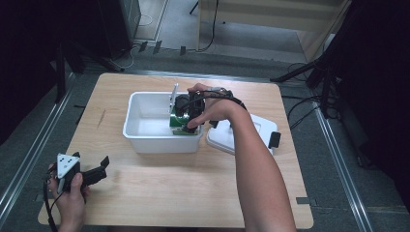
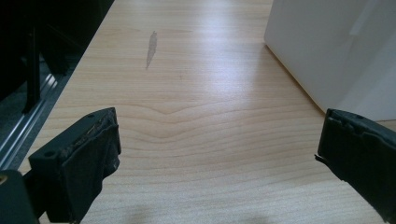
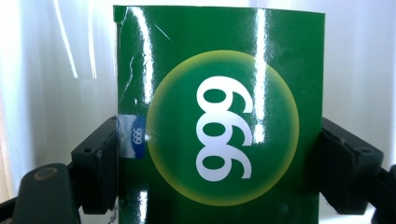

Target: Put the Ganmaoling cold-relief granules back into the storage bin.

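The right hand-held gripper [image 3: 219, 154] is clamped on a glossy green box [image 3: 219, 107], one jaw on each side edge. In the high view the box [image 1: 185, 126] sits low inside the white plastic bin [image 1: 145, 140] at the centre of the frame, close against the bin's right wall.

The likely trouble: the box's shiny sides give the pads little bite, so it could slip or twist if the grip eases too soon. It also looks near enough to the wall and rim that a skewed drop could leave it leaning, or nudge the bin across the tabletop [image 1: 169, 193].

The white lid [image 1: 220, 140] lies just right of the bin, partly under the forearm, where the arm could knock it when pulling back. The left hand-held gripper [image 1: 96, 171] rests at the lower left, jaws wide apart over bare wood, well clear of the bin.
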Motion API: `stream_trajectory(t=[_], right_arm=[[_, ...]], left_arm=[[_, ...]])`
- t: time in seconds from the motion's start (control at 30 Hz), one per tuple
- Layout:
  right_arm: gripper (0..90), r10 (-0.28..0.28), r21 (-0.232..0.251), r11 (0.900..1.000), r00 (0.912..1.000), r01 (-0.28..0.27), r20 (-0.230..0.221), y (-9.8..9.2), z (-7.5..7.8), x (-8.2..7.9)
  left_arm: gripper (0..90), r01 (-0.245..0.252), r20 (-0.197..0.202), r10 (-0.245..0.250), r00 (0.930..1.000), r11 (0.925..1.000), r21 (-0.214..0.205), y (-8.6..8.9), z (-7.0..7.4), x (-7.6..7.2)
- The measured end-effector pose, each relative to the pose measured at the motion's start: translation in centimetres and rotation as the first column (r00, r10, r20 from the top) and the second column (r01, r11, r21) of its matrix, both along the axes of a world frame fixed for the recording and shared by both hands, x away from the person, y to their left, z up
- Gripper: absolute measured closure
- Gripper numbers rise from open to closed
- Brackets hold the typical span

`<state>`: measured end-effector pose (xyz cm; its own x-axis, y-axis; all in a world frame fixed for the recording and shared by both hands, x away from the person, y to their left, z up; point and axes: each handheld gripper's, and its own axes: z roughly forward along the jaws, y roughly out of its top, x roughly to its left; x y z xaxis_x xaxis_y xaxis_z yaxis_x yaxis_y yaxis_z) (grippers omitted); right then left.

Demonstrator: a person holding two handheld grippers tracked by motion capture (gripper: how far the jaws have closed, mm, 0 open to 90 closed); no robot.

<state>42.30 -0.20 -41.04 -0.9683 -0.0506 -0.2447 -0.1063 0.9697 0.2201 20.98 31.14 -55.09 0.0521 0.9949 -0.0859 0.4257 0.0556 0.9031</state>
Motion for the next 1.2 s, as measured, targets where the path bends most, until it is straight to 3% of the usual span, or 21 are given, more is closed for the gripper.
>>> stream_trajectory(t=[0.37, 0.67, 0.83, 1.03, 1.1, 1.2], right_arm=[[15.8, -0.049, -0.014, 0.9987, 0.9975, 0.049, -0.050, 0.5, -1.3, 1.1], [15.5, -0.090, -0.062, 0.9945, 0.9920, 0.085, -0.088, 1.2, -2.6, 1.8], [15.4, -0.068, -0.073, 0.9954, 0.9939, 0.062, -0.086, 1.4, -3.3, 2.2], [14.7, -0.073, -0.084, 0.9944, 0.9915, 0.064, -0.108, 1.3, -3.4, 2.0], [13.6, -0.063, -0.075, 0.9956, 0.9939, 0.056, -0.091, 1.3, -3.3, 2.1], [14.3, -0.077, -0.050, 0.9961, 0.9914, 0.072, -0.105, 1.2, -2.8, 2.1]], left_arm=[[0.0, -0.001, 0.002, 0.001, 1.0000, 1.0000, 0.000, 0.0, 0.0, 0.0], [0.0, 0.003, 0.000, -0.003, 1.0000, 1.0000, -0.009, 0.1, 0.0, -0.1], [0.0, 0.004, 0.000, -0.004, 1.0000, 0.9999, -0.012, 0.2, 0.0, -0.1], [0.0, 0.003, 0.000, -0.003, 1.0000, 0.9999, -0.010, 0.1, 0.0, -0.1], [0.0, 0.003, 0.001, -0.003, 1.0000, 1.0000, -0.009, 0.1, 0.0, -0.1], [0.0, 0.004, -0.001, -0.004, 1.0000, 1.0000, -0.006, 0.1, 0.0, -0.1]])
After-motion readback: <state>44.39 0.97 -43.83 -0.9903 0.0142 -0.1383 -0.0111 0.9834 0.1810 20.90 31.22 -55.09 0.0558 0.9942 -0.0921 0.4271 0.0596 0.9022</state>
